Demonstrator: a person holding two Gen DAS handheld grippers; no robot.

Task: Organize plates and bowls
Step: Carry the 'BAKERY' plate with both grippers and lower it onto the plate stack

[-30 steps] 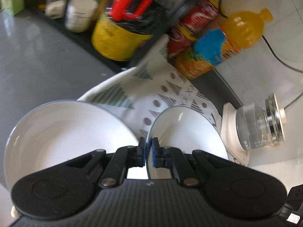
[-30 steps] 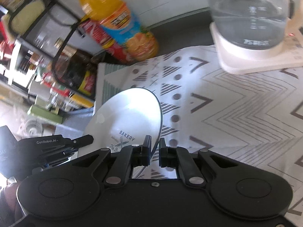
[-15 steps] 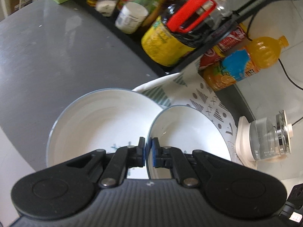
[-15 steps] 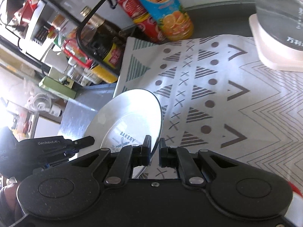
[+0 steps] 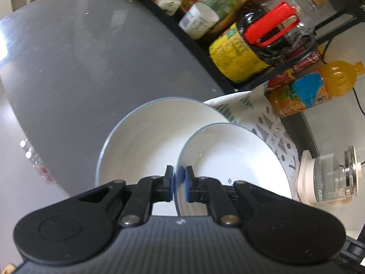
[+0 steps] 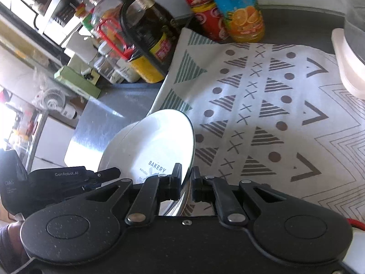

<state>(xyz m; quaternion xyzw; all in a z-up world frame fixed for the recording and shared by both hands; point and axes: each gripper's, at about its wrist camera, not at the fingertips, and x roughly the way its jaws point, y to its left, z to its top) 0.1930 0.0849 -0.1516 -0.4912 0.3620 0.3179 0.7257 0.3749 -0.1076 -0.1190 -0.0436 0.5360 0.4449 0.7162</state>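
My left gripper (image 5: 179, 183) is shut on the rim of a white bowl (image 5: 237, 157) with a blue edge, held above the table. To its left lies a second, larger white bowl (image 5: 146, 137), lower down. My right gripper (image 6: 187, 183) is shut on the rim of a white bowl (image 6: 157, 141) printed with "BAKERY", tilted on edge over the patterned cloth's (image 6: 262, 105) left border. The left gripper (image 6: 100, 175) also shows at the left of the right wrist view, beside that bowl.
A dark grey tabletop (image 5: 79, 57) extends left. A black rack with sauce bottles and jars (image 5: 251, 43) lines the back. An orange juice bottle (image 5: 319, 84) and red can stand by the cloth. A glass kettle on a white base (image 5: 330, 180) sits at the right.
Both grippers have pulled back and up with their bowls. More of the grey tabletop and the rack shows in the left wrist view. The kettle has slid to the right edge.
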